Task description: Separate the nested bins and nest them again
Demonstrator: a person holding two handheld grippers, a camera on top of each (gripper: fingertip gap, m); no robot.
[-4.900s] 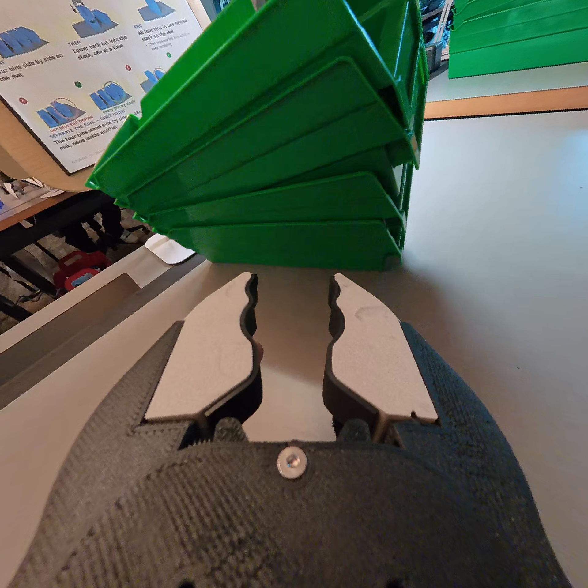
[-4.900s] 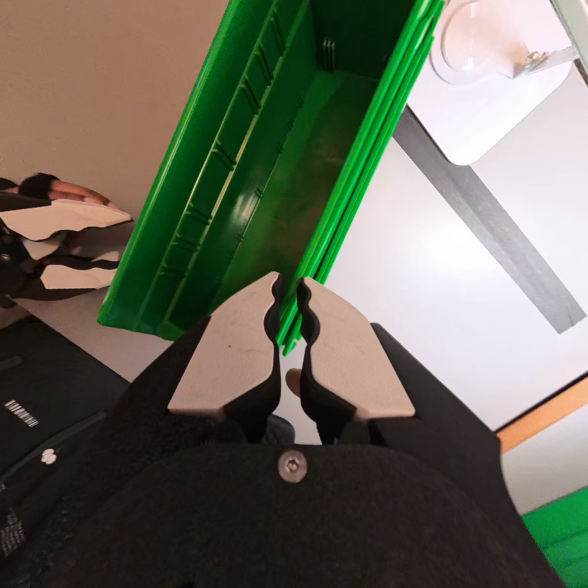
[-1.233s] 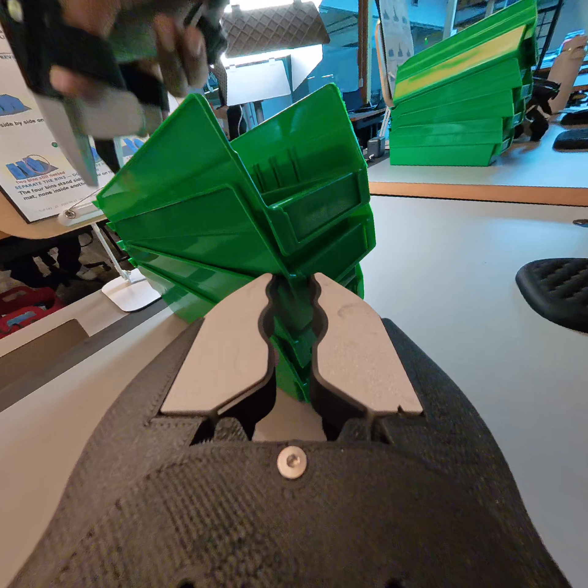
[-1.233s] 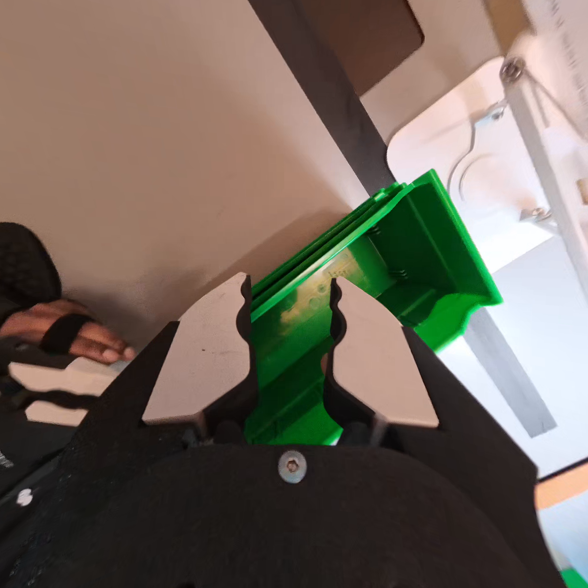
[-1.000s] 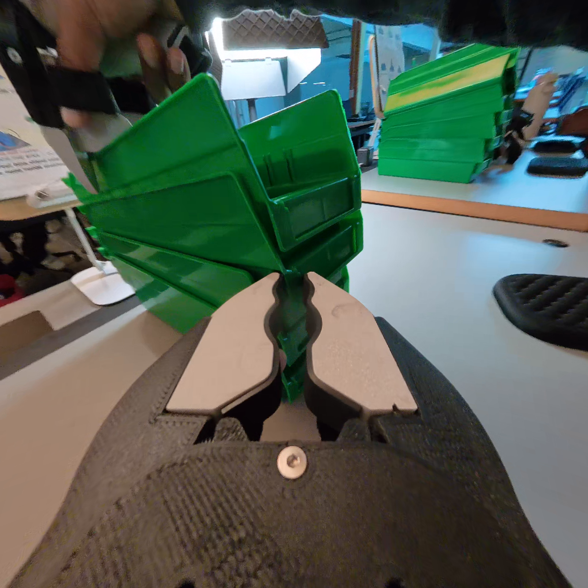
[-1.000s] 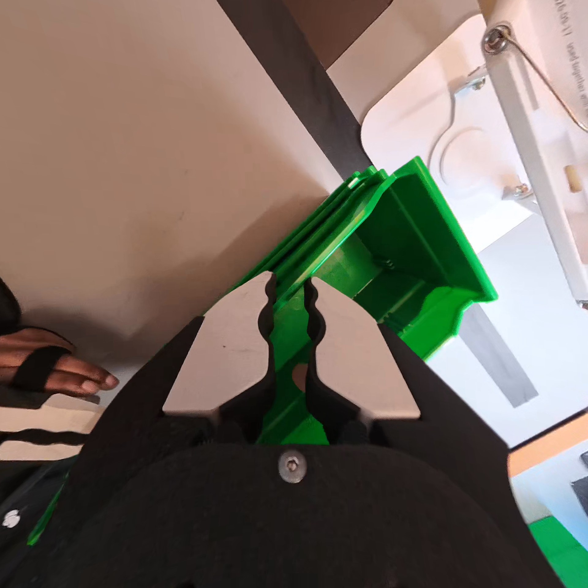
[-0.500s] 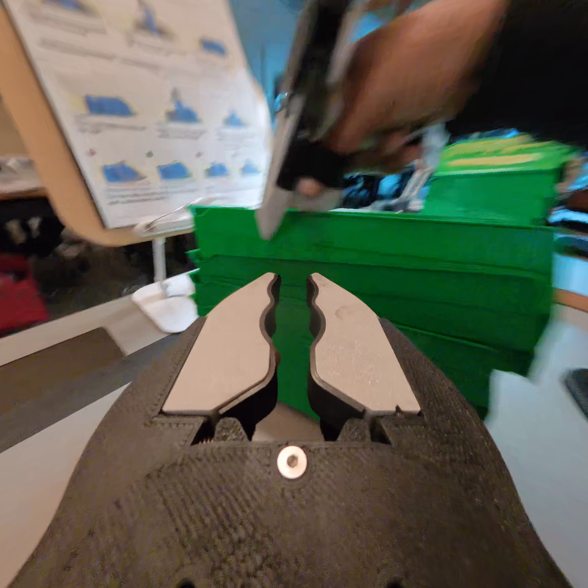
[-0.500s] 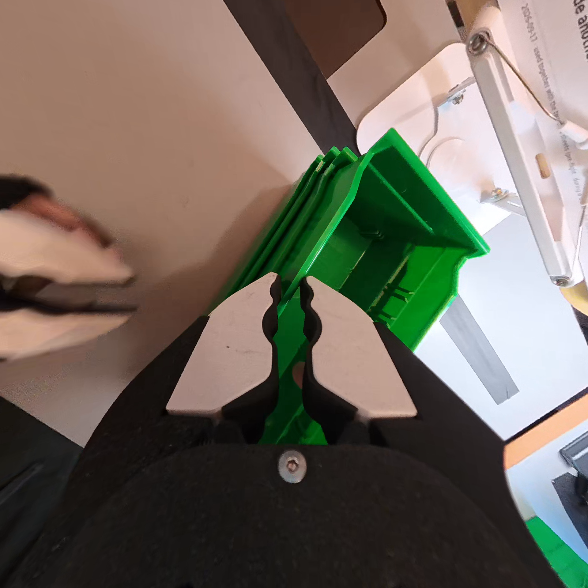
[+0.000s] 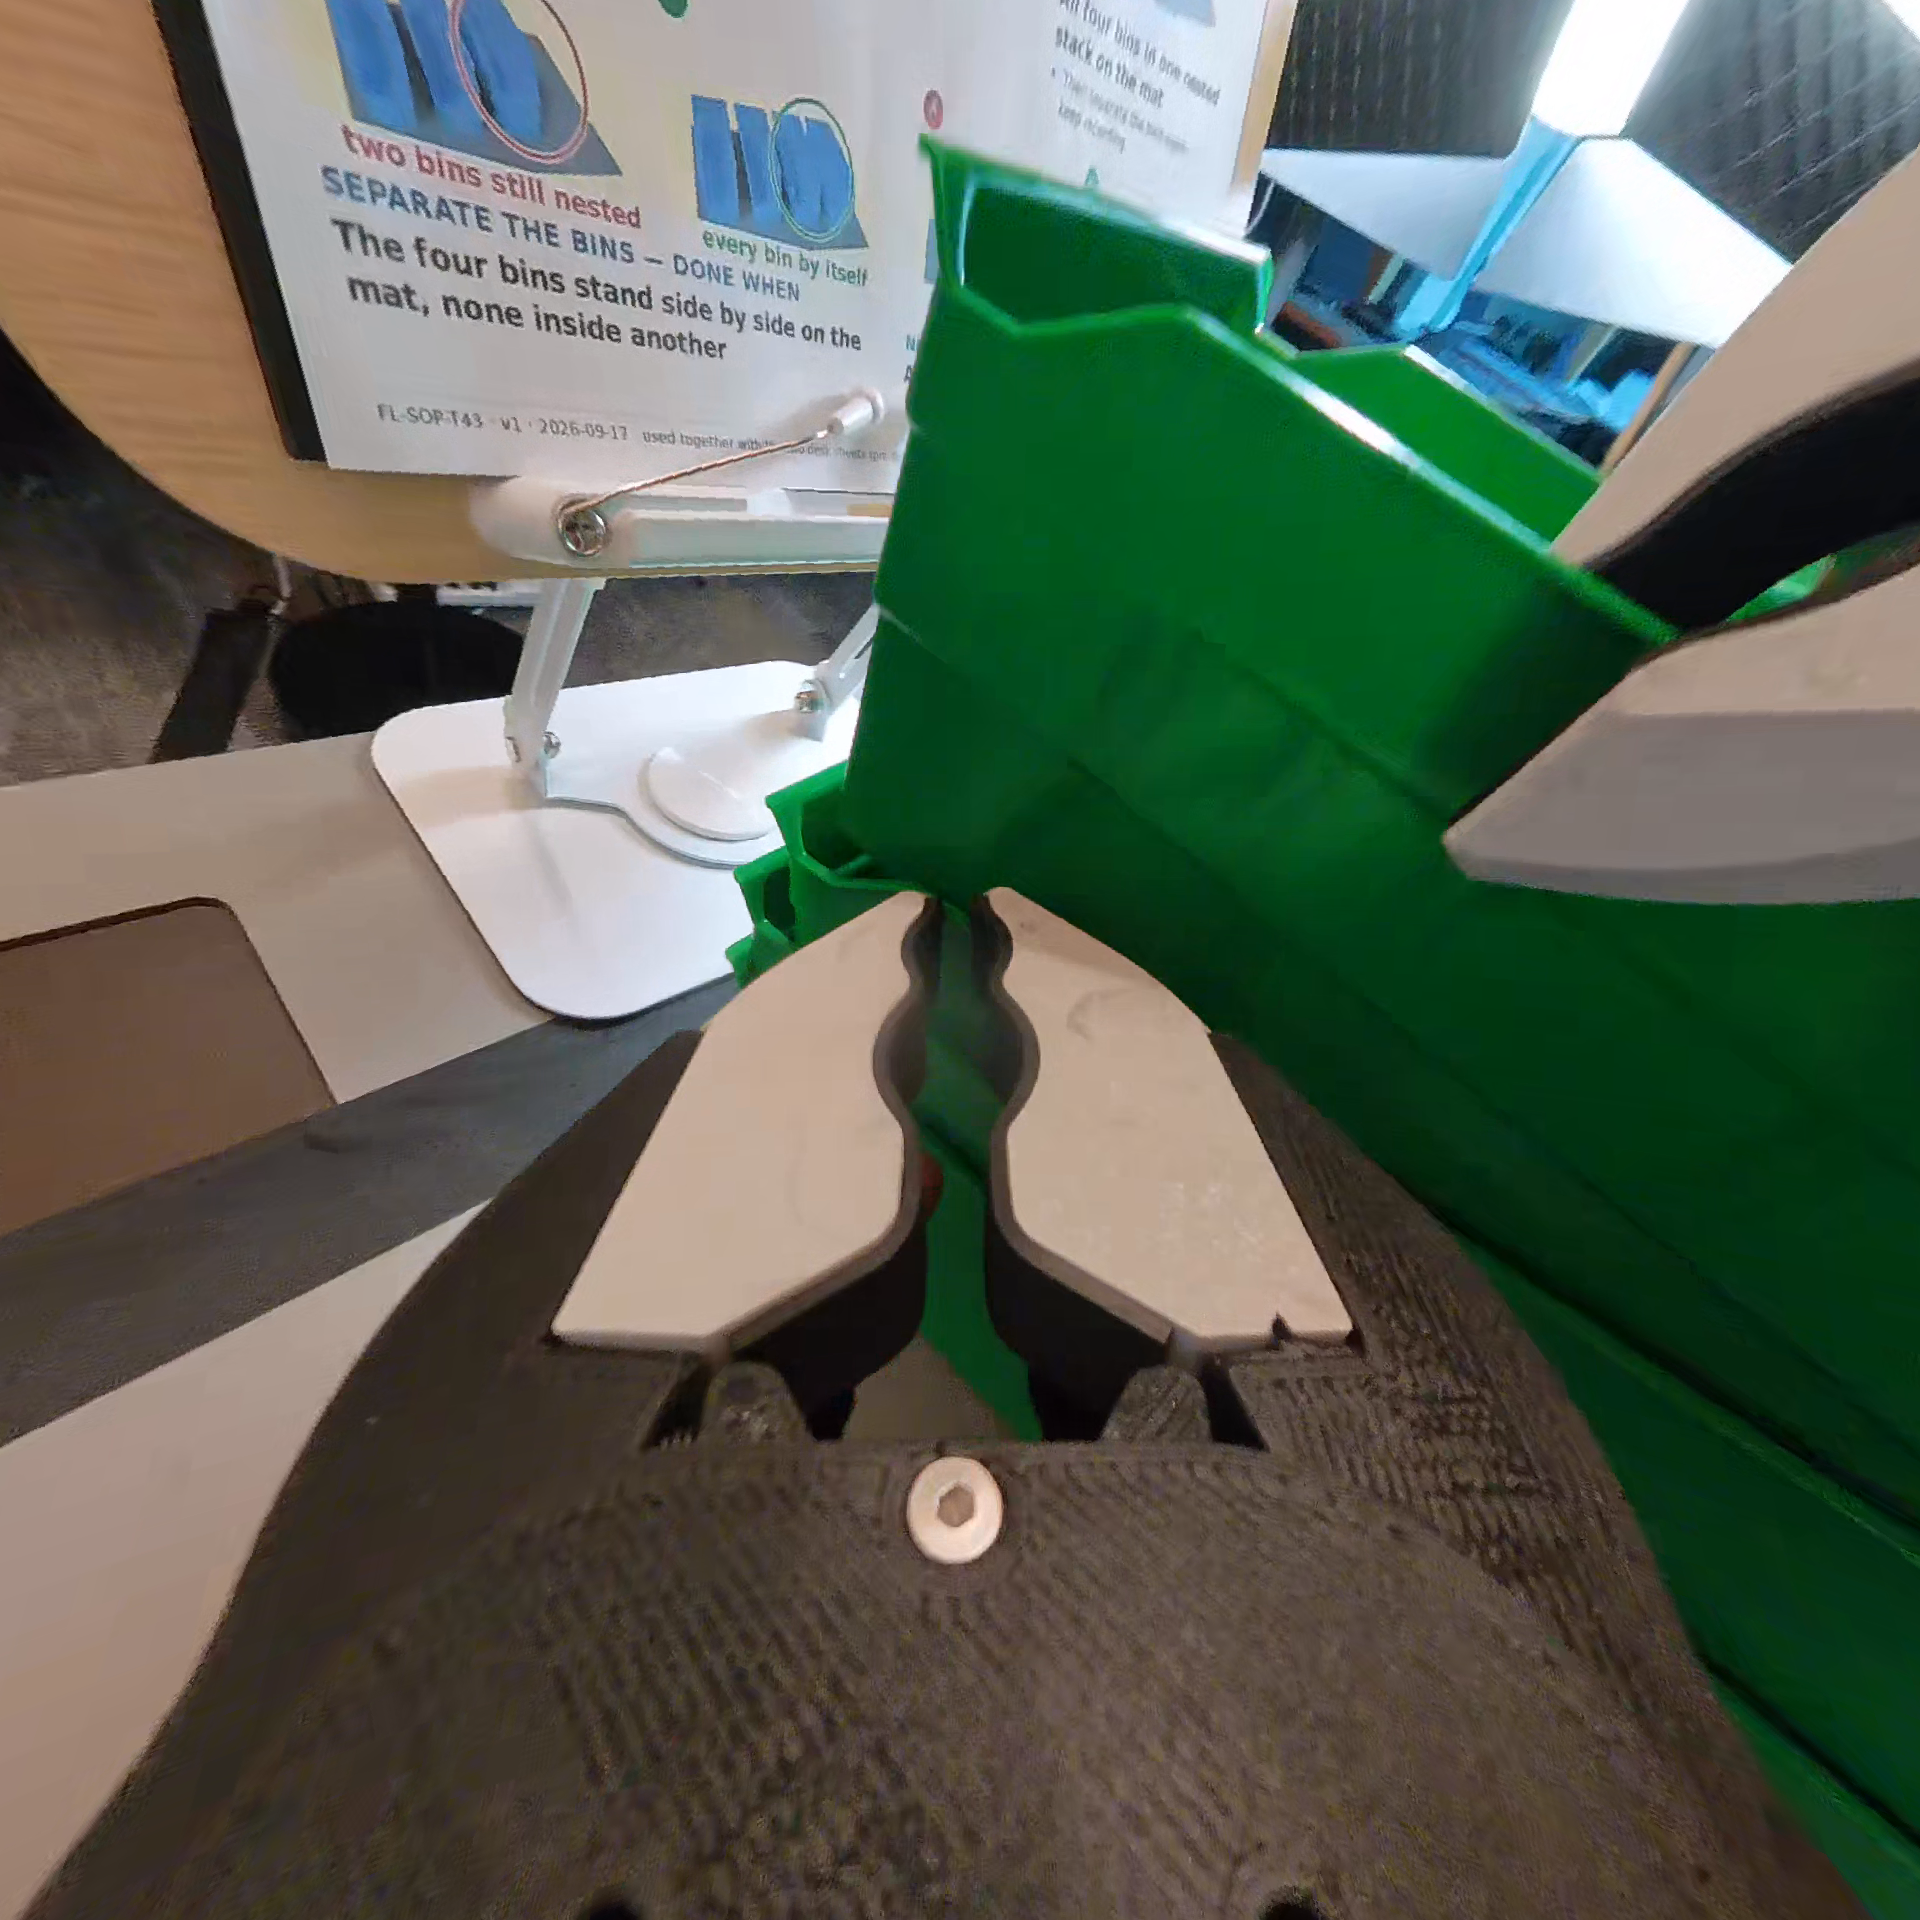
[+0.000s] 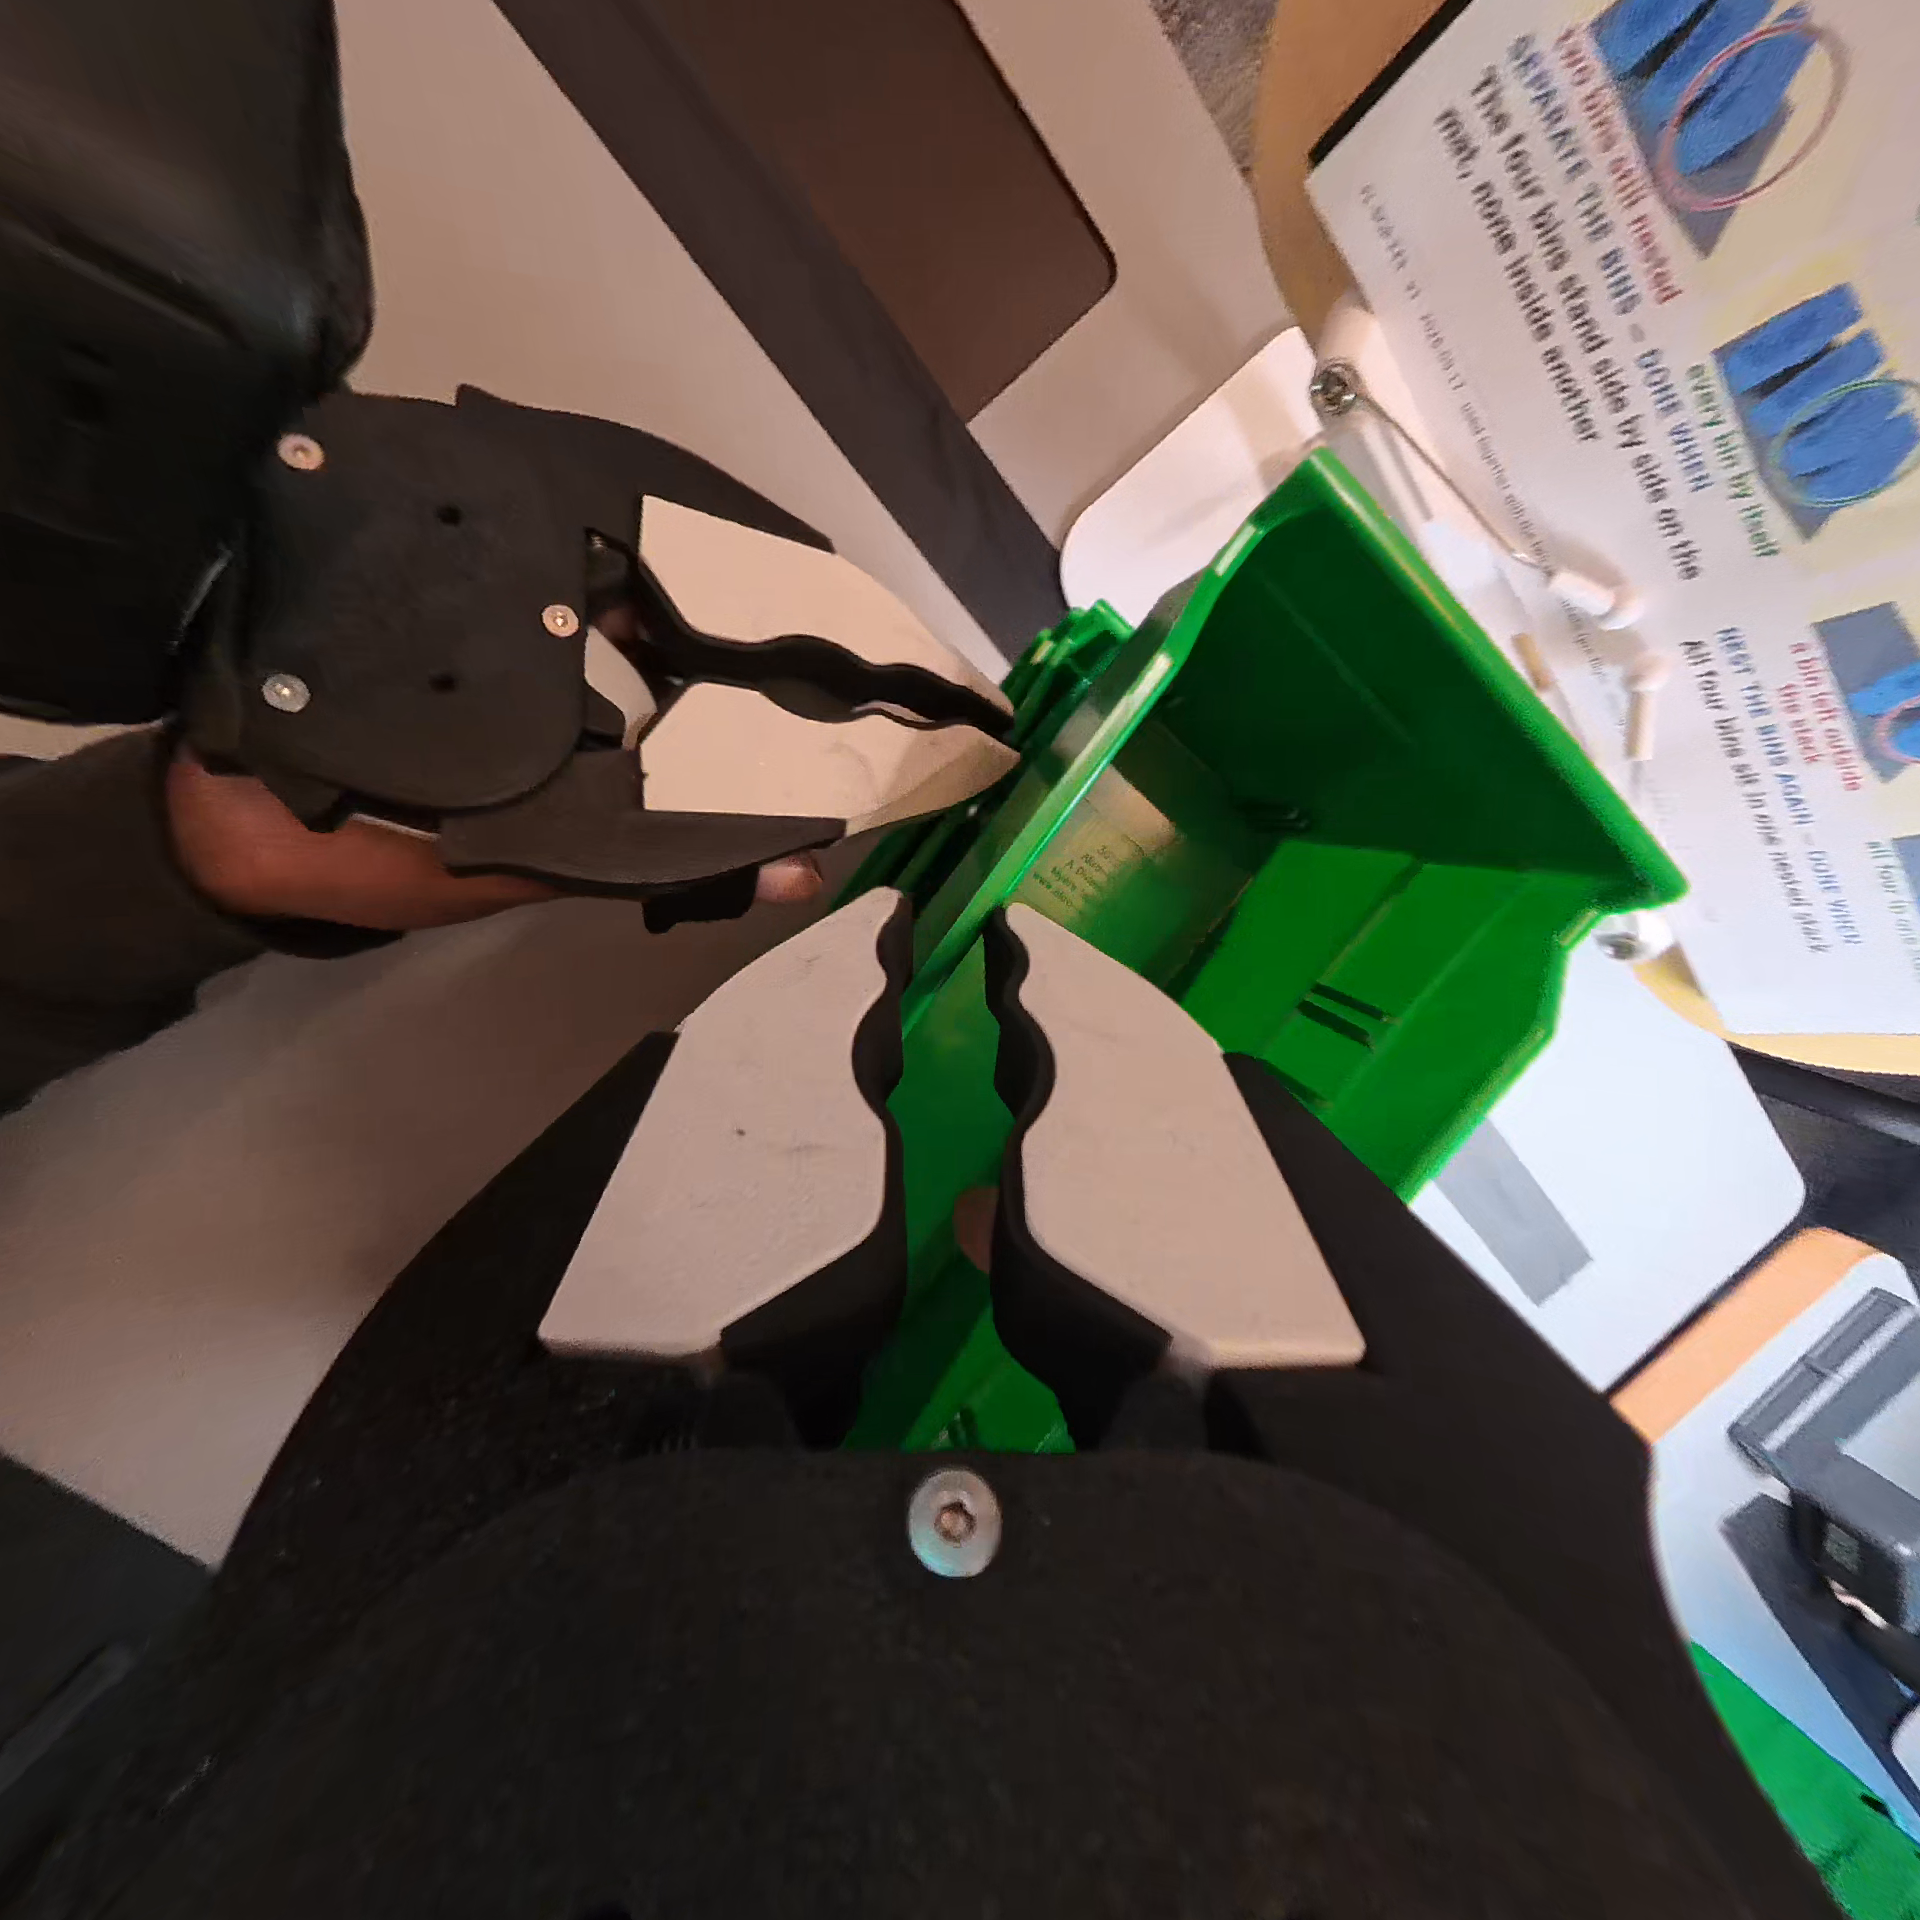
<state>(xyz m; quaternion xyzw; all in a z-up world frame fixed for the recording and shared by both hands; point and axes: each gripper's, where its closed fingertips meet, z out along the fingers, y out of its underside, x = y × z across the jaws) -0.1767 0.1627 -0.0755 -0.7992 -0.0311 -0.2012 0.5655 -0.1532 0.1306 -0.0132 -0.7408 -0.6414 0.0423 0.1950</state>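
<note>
Several green bins sit nested on the table. In the left wrist view my left gripper (image 9: 954, 909) is shut on the end rim of the lower nested bins (image 9: 821, 883). The top bin (image 9: 1143, 582) is tilted up out of the stack. The right gripper's fingers (image 9: 1714, 748) clamp it at the right edge. In the right wrist view my right gripper (image 10: 948, 914) is shut on the top bin's side wall (image 10: 1351, 831). The left gripper (image 10: 1003, 738) pinches the lower bins' rim (image 10: 1070, 644) just beyond.
An instruction sheet on a wooden board (image 9: 582, 239) stands on a white stand base (image 9: 582, 831) right behind the bins. A dark strip (image 9: 260, 1195) and a brown cut-out (image 9: 135, 1039) cross the table at left. A gloved hand (image 10: 364, 873) holds the left gripper. About 8 centimetres separates my left fingertips from my right.
The left gripper has moved in and closed on the lower bins' rim. The right gripper, still shut on the top bin, has tilted it up out of the stack.
</note>
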